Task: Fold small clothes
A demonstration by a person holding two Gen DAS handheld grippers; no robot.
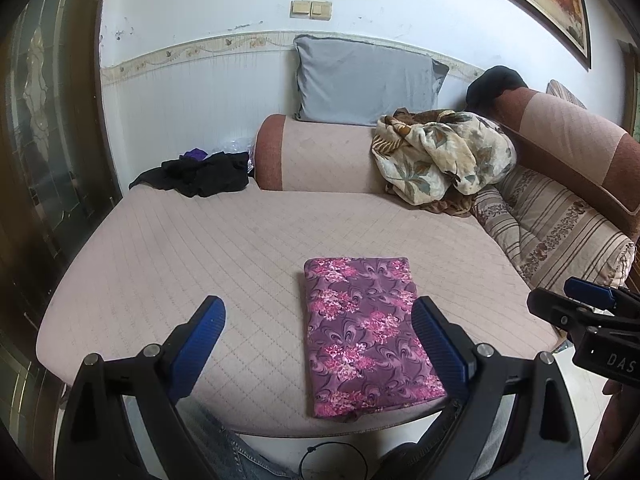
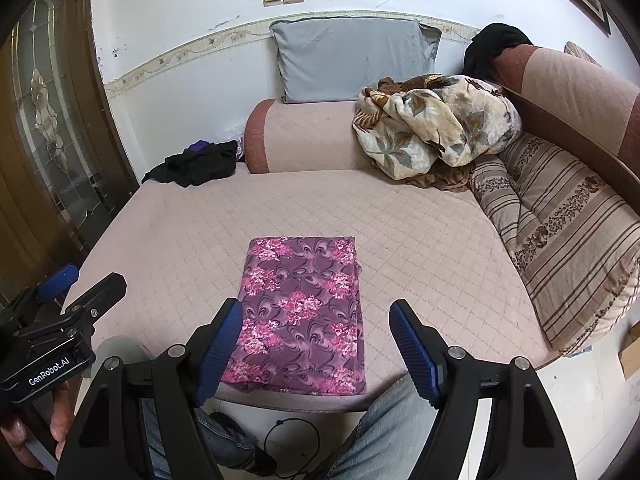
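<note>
The purple floral cloth lies folded flat at the sofa seat's near edge, both the left tongs and right tongs spread and empty above it — a careless nudge could drag it off the edge or undo the fold.

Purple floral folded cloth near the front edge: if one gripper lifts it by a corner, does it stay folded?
Probably not. The purple floral cloth looks thin and lies flat in loose layers, so it would likely droop and unfold. Pushed, it would probably bunch on the quilted cover rather than slide.
</note>
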